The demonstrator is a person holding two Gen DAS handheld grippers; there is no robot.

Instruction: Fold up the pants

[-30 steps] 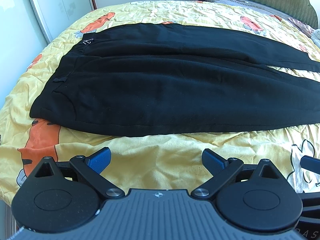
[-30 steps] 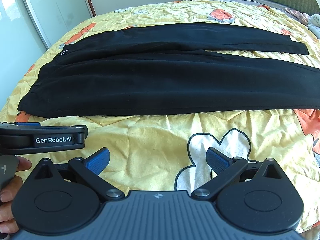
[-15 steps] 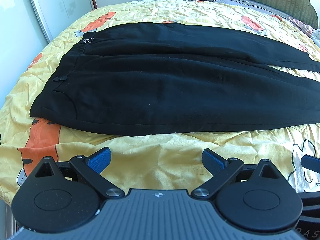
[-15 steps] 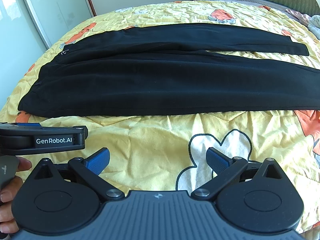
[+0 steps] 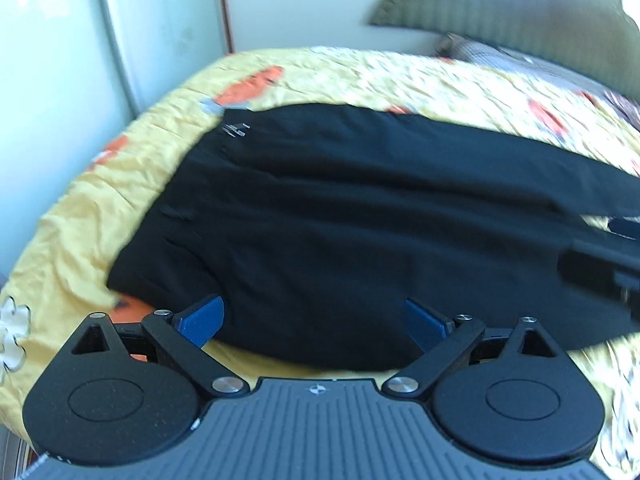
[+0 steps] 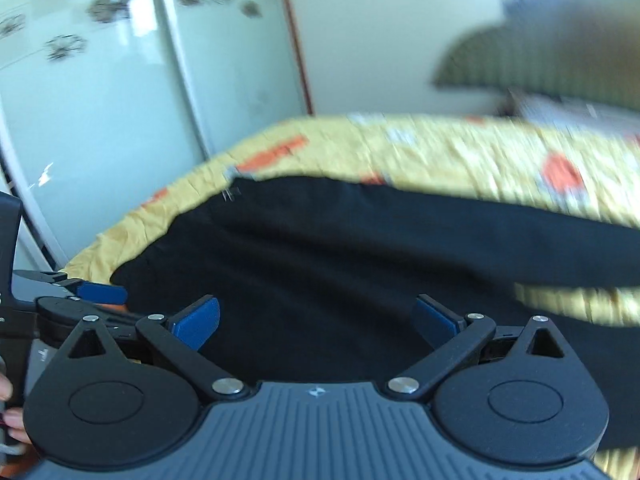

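Black pants (image 5: 340, 208) lie flat on the yellow bedspread (image 5: 100, 200), waistband at the left, legs running right. My left gripper (image 5: 316, 320) is open, its blue pads over the near edge of the pants by the waist. My right gripper (image 6: 316, 316) is open, low over the near leg of the pants (image 6: 340, 264); it also shows blurred at the right of the left wrist view (image 5: 600, 268). The left gripper's blue finger (image 6: 102, 294) shows at the left of the right wrist view. Both views are motion-blurred.
The bed's left edge (image 6: 120, 232) drops off beside pale sliding wardrobe doors (image 6: 100, 100). A green headboard (image 5: 500, 12) and pillows (image 5: 520, 56) stand at the far right. A hand (image 6: 8, 420) holds the left gripper's handle.
Both grippers have moved forward and down from the bed's near edge onto the near side of the pants. Both stay open. The pants have not moved.
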